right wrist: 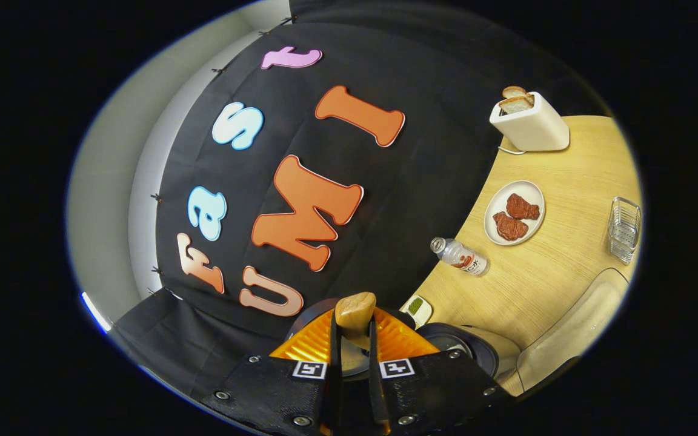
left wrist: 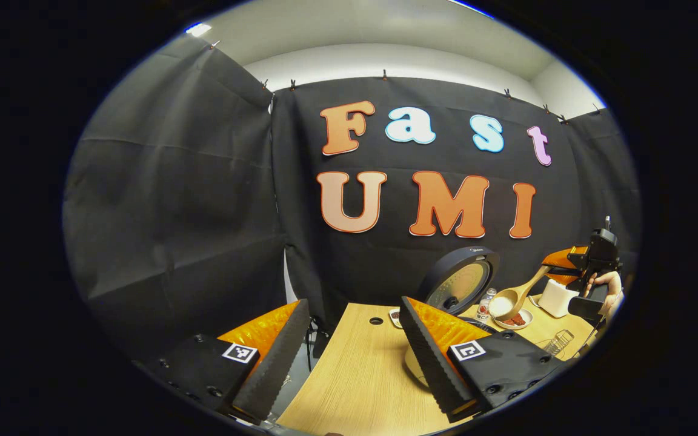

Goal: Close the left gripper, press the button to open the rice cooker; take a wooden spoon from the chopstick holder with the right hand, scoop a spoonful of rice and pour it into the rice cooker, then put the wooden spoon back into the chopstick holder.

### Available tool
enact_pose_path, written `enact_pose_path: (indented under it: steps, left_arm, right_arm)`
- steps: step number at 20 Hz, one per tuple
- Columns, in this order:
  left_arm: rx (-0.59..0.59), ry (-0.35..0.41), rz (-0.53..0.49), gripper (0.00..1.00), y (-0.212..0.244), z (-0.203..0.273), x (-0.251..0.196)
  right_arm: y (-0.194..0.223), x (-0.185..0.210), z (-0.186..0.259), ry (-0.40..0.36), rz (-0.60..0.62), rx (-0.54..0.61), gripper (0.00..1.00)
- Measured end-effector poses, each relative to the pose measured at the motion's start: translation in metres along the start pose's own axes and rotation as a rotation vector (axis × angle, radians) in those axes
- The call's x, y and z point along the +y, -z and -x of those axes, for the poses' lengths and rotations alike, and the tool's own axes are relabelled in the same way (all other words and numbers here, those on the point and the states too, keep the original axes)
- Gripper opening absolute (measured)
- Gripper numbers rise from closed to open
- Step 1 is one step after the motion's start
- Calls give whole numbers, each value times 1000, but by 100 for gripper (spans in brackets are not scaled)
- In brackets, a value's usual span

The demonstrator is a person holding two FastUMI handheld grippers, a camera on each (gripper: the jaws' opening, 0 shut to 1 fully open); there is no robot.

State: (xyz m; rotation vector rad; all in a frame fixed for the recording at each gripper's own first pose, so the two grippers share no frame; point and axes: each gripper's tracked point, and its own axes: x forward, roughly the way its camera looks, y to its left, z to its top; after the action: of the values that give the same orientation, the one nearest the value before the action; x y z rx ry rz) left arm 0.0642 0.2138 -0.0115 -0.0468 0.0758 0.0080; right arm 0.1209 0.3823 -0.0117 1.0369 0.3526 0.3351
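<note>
At the near edge of the left gripper view, the left gripper (left wrist: 349, 351) hangs over the wooden table (left wrist: 355, 375) with its fingers (left wrist: 276, 357) spread wide apart and nothing between them. Just beyond its right-hand finger stands the rice cooker (left wrist: 461, 284), lid raised upright with the round inner face turned this way; the pot body is largely hidden behind the finger. To the right of the lid, the wooden spoon (left wrist: 515, 297) is held in the air, bowl heaped with white rice and hovering just beside the open cooker, above a small bottle (left wrist: 486, 304) and a plate (left wrist: 515, 321) of red-brown food. Farther right, a hand (left wrist: 608, 289) grips the right gripper (left wrist: 558, 261), which holds the spoon's handle; a white toaster (left wrist: 556, 298) sits behind, and a wire chopstick holder (left wrist: 558, 342) stands nearer the table edge. In the right gripper view, the right gripper (right wrist: 354, 345) has its fingers pinched on the spoon handle (right wrist: 355, 315), with the cooker's dark rim (right wrist: 467, 348) just below. Beyond lie a small dish (right wrist: 417, 309), the bottle (right wrist: 461, 255) on its side, the plate (right wrist: 514, 213), the chopstick holder (right wrist: 623, 229) and, farthest, the toaster (right wrist: 531, 124) with bread in its slots.
</note>
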Motion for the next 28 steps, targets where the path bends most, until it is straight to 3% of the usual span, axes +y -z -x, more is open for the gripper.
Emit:
enact_pose_path:
  steps: [6,15,19,28]
  left_arm:
    - [3,1,-5,94,1,-4,-2]
    - [4,-2,-2,94,2,-7,-3]
    - [3,-5,-11,100,1,-7,-1]
    - [6,-9,-6,96,4,-8,2]
  right_arm:
    - [3,3,-6,-4,69,0,17]
    - [8,19,-8,-44,268,-11,17]
    - [15,24,-9,-63,357,-4,17]
    - [33,29,-10,-81,573,6,17]
